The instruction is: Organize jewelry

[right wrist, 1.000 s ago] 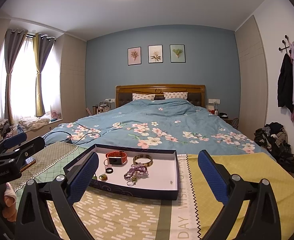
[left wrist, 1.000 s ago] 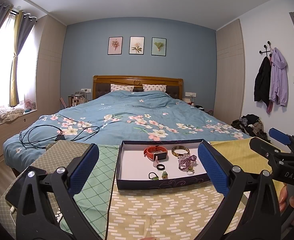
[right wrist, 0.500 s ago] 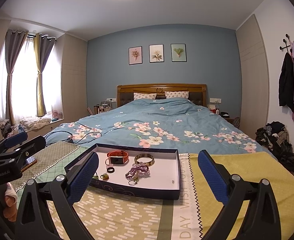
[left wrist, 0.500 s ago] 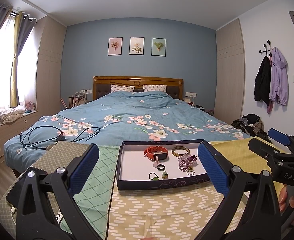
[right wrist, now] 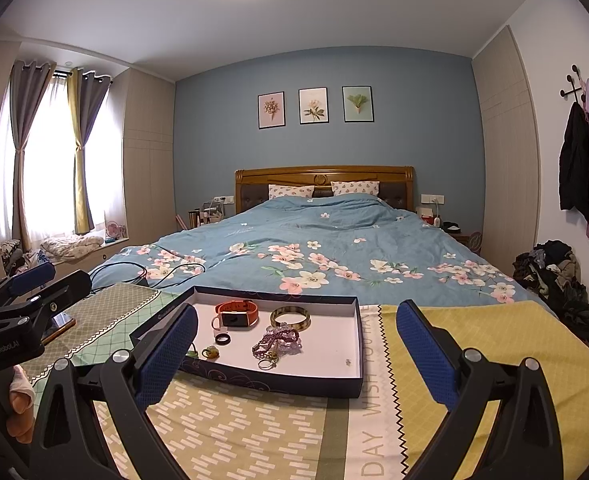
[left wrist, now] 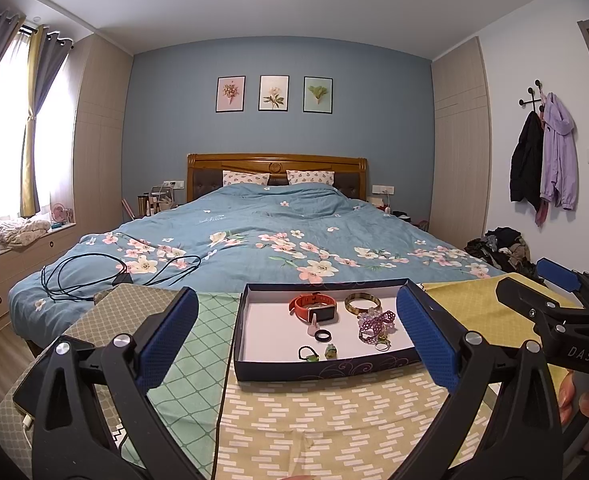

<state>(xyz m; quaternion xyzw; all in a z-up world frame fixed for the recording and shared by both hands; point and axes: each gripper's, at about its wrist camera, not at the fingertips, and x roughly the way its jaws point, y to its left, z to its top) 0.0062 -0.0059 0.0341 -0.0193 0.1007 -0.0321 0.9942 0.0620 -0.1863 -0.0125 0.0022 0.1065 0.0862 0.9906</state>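
A shallow dark-blue box tray (left wrist: 326, 366) on a patterned cloth (left wrist: 334, 420) at the foot of a bed holds all the jewelry in view: an orange smartwatch (left wrist: 314, 307), a bangle (left wrist: 362, 303), a purple bead bracelet (left wrist: 376, 322), a black ring (left wrist: 322, 336) and small green pieces (left wrist: 318, 352). Everything lies loose inside, a scene fitting either gathered-up or awaiting sorting. The left gripper (left wrist: 296, 336) and right gripper (right wrist: 294, 344) hover short of the tray, fingers spread wide, holding and touching nothing.

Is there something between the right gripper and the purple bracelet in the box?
Nothing visible. The right gripper is open before the box; only its low front wall lies ahead of the purple bracelet.
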